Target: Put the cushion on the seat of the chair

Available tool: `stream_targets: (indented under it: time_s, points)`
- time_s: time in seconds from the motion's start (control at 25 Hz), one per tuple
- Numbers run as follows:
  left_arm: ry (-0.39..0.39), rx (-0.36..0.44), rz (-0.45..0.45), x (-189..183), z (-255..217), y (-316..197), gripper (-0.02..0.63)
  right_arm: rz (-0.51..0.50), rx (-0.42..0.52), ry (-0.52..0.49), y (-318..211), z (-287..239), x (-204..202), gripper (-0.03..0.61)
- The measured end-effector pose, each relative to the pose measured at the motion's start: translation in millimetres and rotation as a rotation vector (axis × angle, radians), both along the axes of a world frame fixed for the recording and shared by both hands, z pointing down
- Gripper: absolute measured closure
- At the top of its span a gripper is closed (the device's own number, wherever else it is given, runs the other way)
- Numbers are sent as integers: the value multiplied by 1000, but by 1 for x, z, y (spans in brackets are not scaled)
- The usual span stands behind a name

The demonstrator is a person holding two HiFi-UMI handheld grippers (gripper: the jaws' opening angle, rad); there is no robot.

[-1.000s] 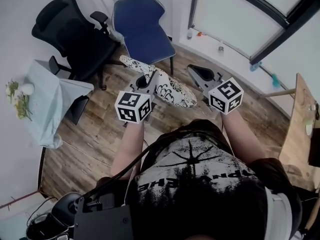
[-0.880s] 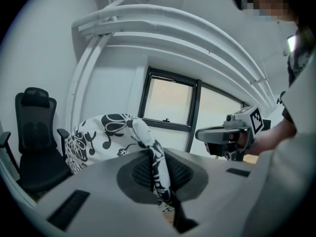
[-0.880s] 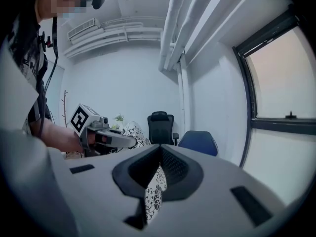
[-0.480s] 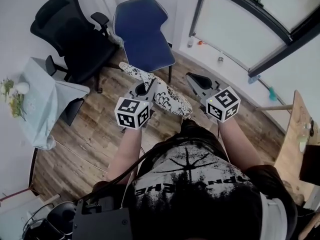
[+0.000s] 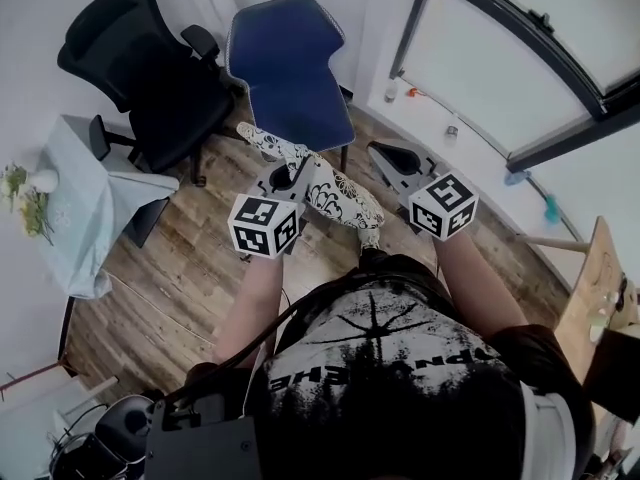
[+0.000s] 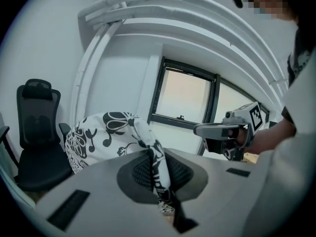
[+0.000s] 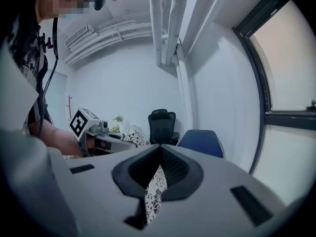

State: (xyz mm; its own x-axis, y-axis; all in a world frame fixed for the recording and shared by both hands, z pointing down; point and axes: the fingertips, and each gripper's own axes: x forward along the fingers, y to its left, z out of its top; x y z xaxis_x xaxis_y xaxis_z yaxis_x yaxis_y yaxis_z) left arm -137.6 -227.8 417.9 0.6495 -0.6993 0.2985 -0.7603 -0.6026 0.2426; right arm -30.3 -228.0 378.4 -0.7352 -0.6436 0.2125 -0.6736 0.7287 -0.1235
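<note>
The cushion [image 5: 335, 193], white with a black floral print, hangs in the air between my two grippers, just short of the blue chair [image 5: 285, 68]. My left gripper [image 5: 288, 176] is shut on its left part, and a fold of fabric [image 6: 157, 169] is pinched between the jaws. My right gripper [image 5: 385, 158] is shut on the other end, where patterned cloth [image 7: 155, 189] shows in the jaw gap. The chair's blue seat [image 7: 200, 142] lies ahead of the right gripper and has nothing on it.
A black office chair [image 5: 150, 73] stands left of the blue chair. A small table with a pale cloth [image 5: 80, 203] and flowers [image 5: 25, 193] stands at the left. A white wall with a dark-framed window [image 5: 500, 68] runs along the right. A wooden tabletop [image 5: 590, 298] is at the right edge.
Both grippers have carried the cushion forward towards the blue chair, which now sits closer and larger in the head view. Both grips stay shut.
</note>
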Motion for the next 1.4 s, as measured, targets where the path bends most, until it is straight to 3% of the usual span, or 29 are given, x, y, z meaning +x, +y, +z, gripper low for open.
stream_targets:
  time_s: [0.56,1.08,1.4]
  points:
    - [-67,-40,-127,42,7,-114,592,-131,-56,-66,-121,18,46,560]
    - [-49,-93,-169,64,19,-167,592,-158,-97,-124,-182,38,73,560]
    - [-69,-104,-135,63,32,-195,592,-137,-110,-107,-206,44,69,560]
